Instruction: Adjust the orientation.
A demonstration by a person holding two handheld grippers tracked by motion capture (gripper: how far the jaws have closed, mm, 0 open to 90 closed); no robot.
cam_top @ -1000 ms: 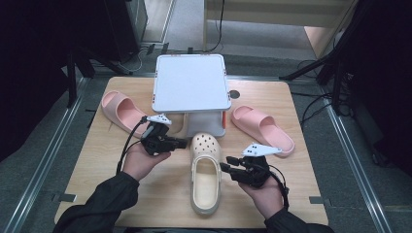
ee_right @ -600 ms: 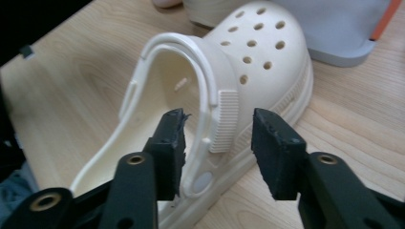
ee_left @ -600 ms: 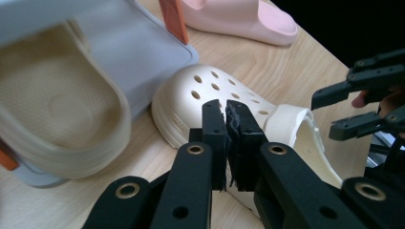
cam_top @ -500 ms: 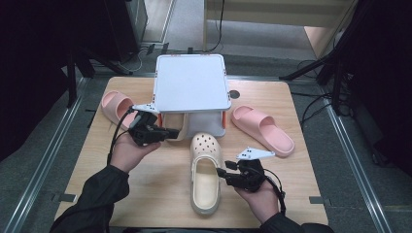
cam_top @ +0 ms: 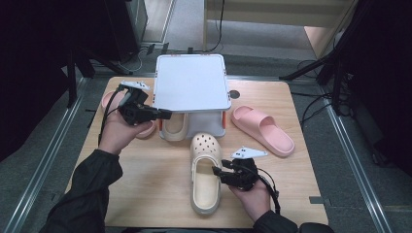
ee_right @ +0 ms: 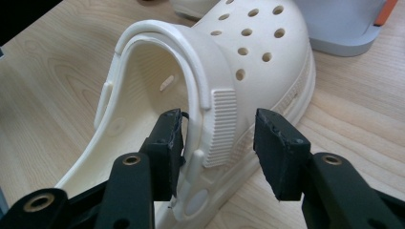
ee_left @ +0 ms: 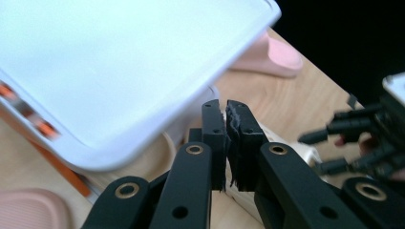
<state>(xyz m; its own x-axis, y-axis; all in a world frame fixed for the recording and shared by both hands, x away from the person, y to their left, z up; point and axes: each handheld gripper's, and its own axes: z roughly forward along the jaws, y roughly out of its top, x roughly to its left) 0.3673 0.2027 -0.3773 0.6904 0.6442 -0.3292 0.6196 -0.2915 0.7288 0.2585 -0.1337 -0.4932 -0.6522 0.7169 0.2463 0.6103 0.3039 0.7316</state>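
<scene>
While white rack [cam_top: 192,82] shelters one clog [cam_top: 174,130], pink slippers [cam_top: 262,129] flank it.

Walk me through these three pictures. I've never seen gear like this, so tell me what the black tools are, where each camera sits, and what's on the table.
A person sits at a wooden table with a hand-held, two-jawed claw in each hand. One camera looks down from above; the other two ride on the claws and look along their black jaws.

On the table stand a white shoe rack, a cream clog in front of it, another cream clog tucked under the rack, and a pink slide on each side of the rack.

The left claw is shut and empty, raised beside the rack. The right claw has just been opening: its jaws straddle the near clog's side wall, one inside, one outside, not pressing it.
</scene>
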